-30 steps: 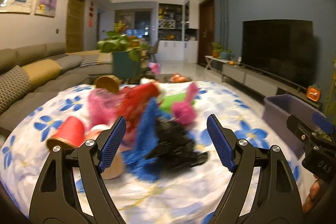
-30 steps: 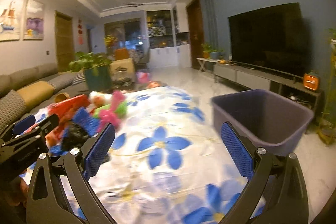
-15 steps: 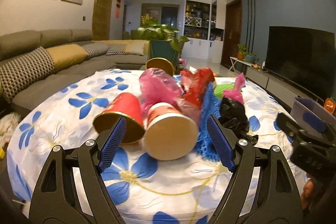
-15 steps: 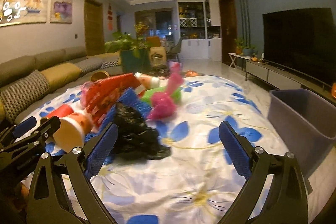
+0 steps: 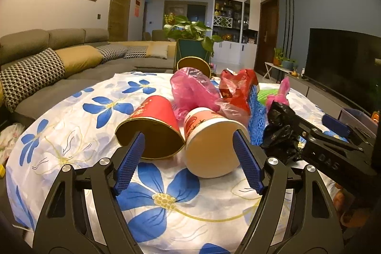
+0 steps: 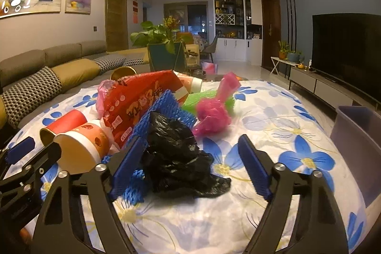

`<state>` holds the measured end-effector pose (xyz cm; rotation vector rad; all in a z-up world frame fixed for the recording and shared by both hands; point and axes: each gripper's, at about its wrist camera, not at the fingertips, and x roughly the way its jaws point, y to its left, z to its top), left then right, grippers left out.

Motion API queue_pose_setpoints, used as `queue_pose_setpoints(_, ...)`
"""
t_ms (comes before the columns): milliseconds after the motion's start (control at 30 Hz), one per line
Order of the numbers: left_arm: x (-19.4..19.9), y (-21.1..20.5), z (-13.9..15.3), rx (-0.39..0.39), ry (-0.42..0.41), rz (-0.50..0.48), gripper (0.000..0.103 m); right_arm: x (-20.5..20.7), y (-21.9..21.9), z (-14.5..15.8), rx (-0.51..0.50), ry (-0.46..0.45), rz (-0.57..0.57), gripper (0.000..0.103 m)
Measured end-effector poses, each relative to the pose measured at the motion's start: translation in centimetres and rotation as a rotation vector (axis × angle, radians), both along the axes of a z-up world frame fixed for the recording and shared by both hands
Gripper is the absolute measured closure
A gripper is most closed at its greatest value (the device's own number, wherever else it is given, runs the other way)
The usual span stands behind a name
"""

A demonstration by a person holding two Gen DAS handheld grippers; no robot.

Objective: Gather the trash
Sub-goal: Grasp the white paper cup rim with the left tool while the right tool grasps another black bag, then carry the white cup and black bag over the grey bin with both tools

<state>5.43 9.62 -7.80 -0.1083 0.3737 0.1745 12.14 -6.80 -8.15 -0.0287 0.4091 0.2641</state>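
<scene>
Paper cups, three, tipped over

Two matte black plastic hand-held tools. Left tool: skeletal forked arms with triangular cut-outs, round silver screw heads at the pivots, long flat fingers faced with ribbed blue rubber. Right tool: same black frame, same silver screws, same ribbed blue pads; raised pale lettering on its side arm, partly unreadable.
</scene>
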Motion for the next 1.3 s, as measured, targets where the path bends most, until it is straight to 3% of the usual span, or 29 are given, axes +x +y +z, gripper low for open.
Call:
queue_pose_setpoints(200, 0.7, 0.8, -0.6, -0.015, 0.023, -0.008, 0.039, 1.1, 0.7, -0.7, -0.011, 0.048, 0.020, 0.037)
queue_pose_setpoints(400, 1.5, 0.5, -0.8, -0.006, 0.040, -0.031, 0.054, 1.4, 0.9, -1.1, -0.014, 0.079, 0.042, 0.057)
queue_pose_setpoints(833, 3.4, 0.1, -1.7, -0.035, 0.110, -0.074, 0.099, 0.7, 0.7, -2.3, -0.018, 0.102, 0.089, 0.094)
queue_pose_setpoints(1300, 1.6, -0.8, 0.1, -0.043, 0.045, -0.094, 0.101, -1.8, -2.8, -0.1, 0.045, 0.032, 0.043, 0.098)
